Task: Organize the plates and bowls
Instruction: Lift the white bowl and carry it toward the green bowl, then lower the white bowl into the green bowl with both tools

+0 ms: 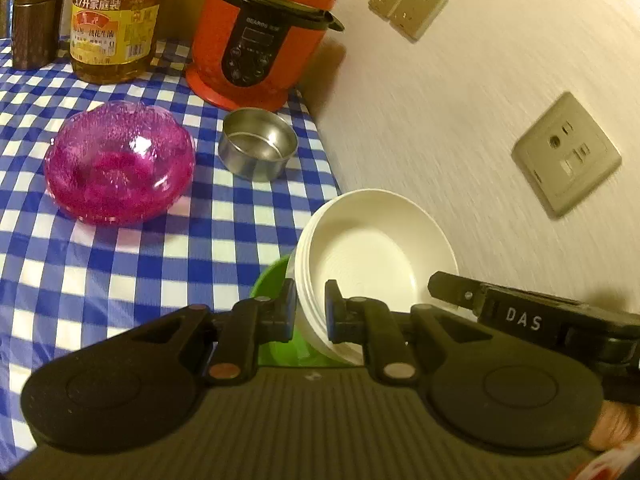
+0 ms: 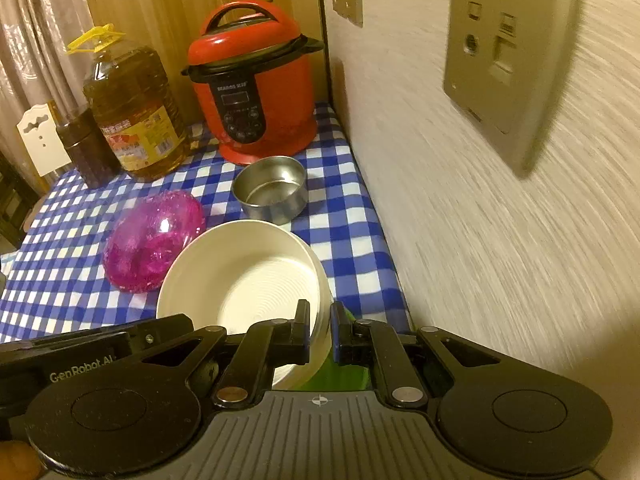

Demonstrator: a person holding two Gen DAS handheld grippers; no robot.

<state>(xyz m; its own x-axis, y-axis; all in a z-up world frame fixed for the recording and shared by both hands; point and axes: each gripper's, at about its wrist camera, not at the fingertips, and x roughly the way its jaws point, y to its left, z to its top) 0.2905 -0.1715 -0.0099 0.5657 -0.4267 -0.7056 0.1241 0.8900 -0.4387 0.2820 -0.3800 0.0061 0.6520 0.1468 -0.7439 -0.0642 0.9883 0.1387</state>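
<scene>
A white ribbed bowl (image 1: pixel 372 256) is held tilted above the blue checked tablecloth, near the wall. My left gripper (image 1: pixel 311 310) is shut on its left rim. My right gripper (image 2: pixel 319 330) is shut on its right rim; the bowl shows in the right wrist view (image 2: pixel 248 276). A green bowl (image 1: pixel 276 280) sits right under it, mostly hidden; it also shows in the right wrist view (image 2: pixel 340 376). A pink glass bowl (image 1: pixel 120 164) and a small steel bowl (image 1: pixel 258 144) stand farther back on the table.
A red pressure cooker (image 1: pixel 260 28), a big oil bottle (image 1: pixel 114 28) and a dark brown jar (image 1: pixel 36 16) stand along the back. The wall with sockets (image 1: pixel 566 154) runs close along the right side of the table (image 1: pixel 80 280).
</scene>
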